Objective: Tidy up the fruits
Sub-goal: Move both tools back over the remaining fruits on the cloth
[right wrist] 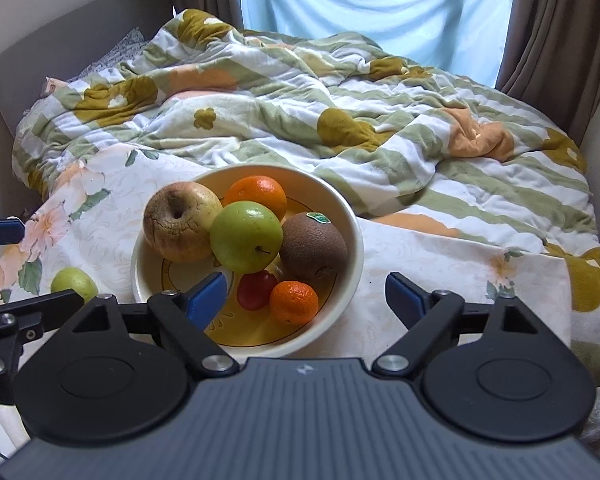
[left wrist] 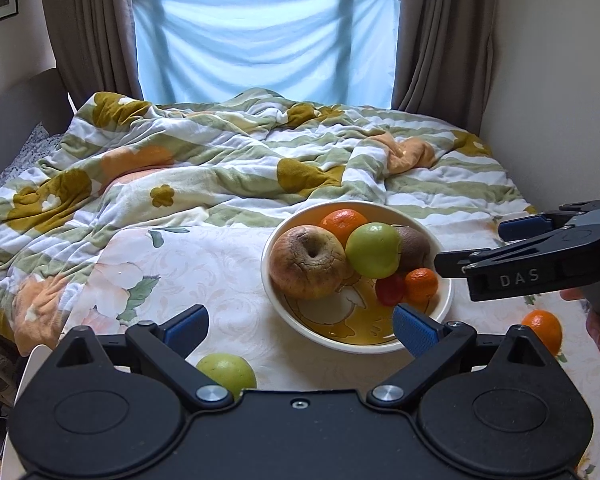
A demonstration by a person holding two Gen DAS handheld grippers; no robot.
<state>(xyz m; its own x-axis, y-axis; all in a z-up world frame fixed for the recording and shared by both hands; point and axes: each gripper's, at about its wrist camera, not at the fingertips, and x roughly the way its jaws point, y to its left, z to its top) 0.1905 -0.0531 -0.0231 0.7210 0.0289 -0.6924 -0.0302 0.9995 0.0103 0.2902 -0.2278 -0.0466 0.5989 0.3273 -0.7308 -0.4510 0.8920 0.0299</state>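
**Fingers wide, two fruits left outside the bowl**

Both pairs of my fingers stand spread apart and hold nothing. My left gripper (left wrist: 300,328) hovers low over the floral cloth (left wrist: 188,264), and the loose green apple (left wrist: 228,370) lies just under and slightly left of it, close to my left pad, so that hand is clearly nearer. The loose orange (left wrist: 543,330) sits off to the right, near my right gripper (right wrist: 306,294), which hangs over the near rim of the bowl (right wrist: 352,236). That bowl, ahead of both hands, already carries the other fruit. The apple is round, so no axis matters; I judge a downward reach comes next.
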